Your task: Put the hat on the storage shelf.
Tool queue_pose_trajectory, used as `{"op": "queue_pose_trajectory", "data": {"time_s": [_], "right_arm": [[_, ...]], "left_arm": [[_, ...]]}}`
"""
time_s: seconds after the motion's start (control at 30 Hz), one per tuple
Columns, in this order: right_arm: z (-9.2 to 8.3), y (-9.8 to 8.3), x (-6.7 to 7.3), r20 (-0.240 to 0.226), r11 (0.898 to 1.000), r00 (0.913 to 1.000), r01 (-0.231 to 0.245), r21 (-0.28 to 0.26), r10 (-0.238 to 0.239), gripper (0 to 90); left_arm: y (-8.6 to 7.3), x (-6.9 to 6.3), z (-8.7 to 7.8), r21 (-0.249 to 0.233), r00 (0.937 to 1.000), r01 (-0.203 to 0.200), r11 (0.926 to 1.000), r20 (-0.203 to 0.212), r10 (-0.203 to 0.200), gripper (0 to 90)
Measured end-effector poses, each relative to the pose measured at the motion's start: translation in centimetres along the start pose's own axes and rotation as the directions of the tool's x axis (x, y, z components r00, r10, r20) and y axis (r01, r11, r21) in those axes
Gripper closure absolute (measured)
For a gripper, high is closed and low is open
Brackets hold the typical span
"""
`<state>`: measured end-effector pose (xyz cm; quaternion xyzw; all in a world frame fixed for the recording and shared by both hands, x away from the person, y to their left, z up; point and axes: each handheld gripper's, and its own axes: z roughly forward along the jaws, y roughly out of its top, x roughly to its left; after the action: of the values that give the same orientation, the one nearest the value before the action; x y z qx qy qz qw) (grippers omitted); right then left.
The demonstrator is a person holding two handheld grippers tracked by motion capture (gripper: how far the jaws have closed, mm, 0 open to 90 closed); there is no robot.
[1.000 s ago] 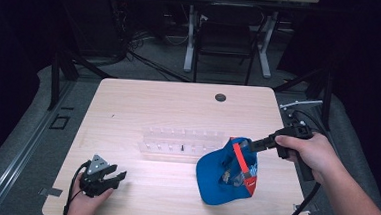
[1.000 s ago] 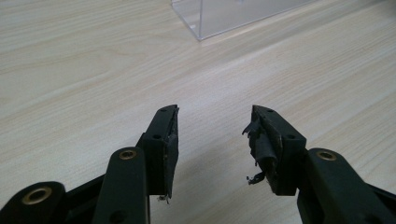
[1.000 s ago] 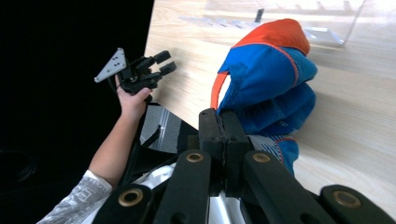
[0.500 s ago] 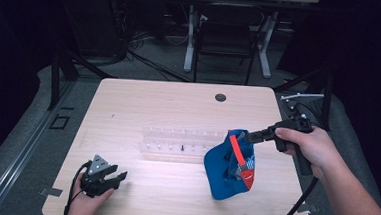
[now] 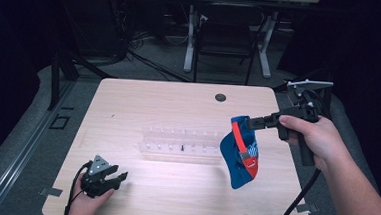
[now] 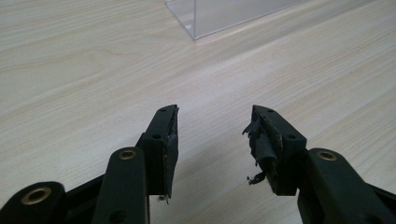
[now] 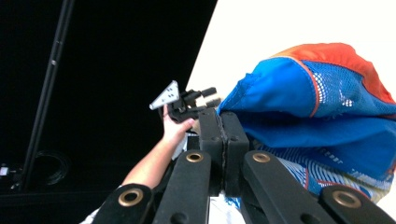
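Slippage is my worry: right gripper (image 5: pixel 250 123) pinches just the cap (image 5: pixel 240 153) edge above the clear rack (image 5: pixel 181 143). Left gripper (image 5: pixel 116 176) sits released near it.

High view: table (image 5: pixel 178 107) lit bright from above, room around it nearly black, whole frame soft and low-res. Left gripper view is evenly lit and sharp on the wood, mild glare at the top. Right gripper view: table blown out to white, background black, cap (image 7: pixel 327 107) slightly soft.
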<state>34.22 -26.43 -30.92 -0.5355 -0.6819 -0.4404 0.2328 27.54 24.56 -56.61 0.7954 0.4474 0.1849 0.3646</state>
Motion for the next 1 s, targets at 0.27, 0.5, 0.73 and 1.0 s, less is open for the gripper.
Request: {"op": "queue_pose_trajectory", "data": {"time_s": [0.27,0.5,0.73,1.0], "right_arm": [[0.1,1.0,1.1,-0.040,0.999,0.9987,0.030,-0.032,-0.031,90.0],[1.4,2.3,2.3,-0.072,0.997,0.9963,0.044,-0.058,-0.048,90.0],[2.0,3.2,3.1,-0.081,0.996,0.9945,0.061,-0.060,-0.066,90.0],[3.4,4.1,3.5,-0.089,0.996,0.9935,0.066,-0.068,-0.072,90.0]], "left_arm": [[0.2,-0.6,0.2,-0.018,0.9999,-0.006,0.9998,0.016,0.007,51.6],[0.3,-1.0,0.2,-0.020,0.9996,-0.014,0.9997,0.024,0.014,51.5],[0.7,-1.4,-0.1,-0.048,0.9986,-0.006,0.9988,0.052,0.008,51.4],[2.8,-3.0,-0.9,-0.119,0.9935,-0.018,0.9927,0.109,0.032,53.9]]}}
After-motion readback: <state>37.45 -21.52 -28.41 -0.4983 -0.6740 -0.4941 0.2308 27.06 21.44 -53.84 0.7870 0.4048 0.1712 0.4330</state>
